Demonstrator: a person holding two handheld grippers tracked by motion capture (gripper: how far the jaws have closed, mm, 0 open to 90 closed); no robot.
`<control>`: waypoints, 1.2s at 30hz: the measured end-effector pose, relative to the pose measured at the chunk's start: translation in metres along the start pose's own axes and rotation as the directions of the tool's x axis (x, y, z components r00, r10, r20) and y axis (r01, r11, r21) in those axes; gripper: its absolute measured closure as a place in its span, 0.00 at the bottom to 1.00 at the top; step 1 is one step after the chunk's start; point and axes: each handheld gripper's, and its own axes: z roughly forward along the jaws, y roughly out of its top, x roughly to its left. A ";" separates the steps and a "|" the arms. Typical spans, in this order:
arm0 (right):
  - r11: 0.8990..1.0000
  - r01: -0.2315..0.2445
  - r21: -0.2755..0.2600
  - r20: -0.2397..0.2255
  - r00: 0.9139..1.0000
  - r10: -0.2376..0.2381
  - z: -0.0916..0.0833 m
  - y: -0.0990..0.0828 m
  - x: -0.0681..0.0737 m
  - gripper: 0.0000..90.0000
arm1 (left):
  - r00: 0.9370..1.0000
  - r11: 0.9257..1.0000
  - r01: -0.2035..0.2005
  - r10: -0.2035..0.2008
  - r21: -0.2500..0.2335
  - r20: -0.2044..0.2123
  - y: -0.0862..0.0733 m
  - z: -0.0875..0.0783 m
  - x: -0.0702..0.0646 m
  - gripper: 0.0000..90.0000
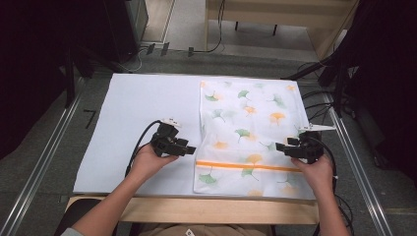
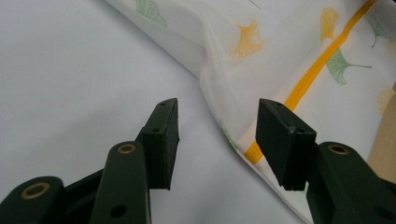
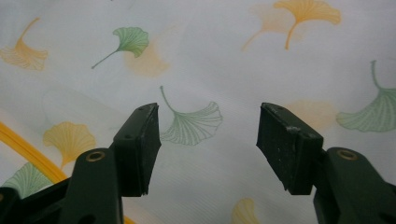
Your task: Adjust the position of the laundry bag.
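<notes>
Lying flat: leaf-print bag between two open grippers

Covering the right half of a white sheet on the table, the bag shows green and orange leaves and an orange zipper near its near edge. At its left edge, the left gripper gapes wide, holding nothing. Over its right edge, the right gripper also gapes, empty.

The counter has a plain white top with a wooden strip along its near edge. Metal rails run down the floor on both sides of it. Past its far edge there's a light wooden bench, I think, and some cables on the floor.
</notes>
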 end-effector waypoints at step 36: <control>0.993 -0.110 0.044 0.156 0.982 0.102 0.002 -0.021 -0.053 0.61 | 0.999 0.999 0.004 -0.006 0.048 0.041 0.014 0.050 -0.009 0.84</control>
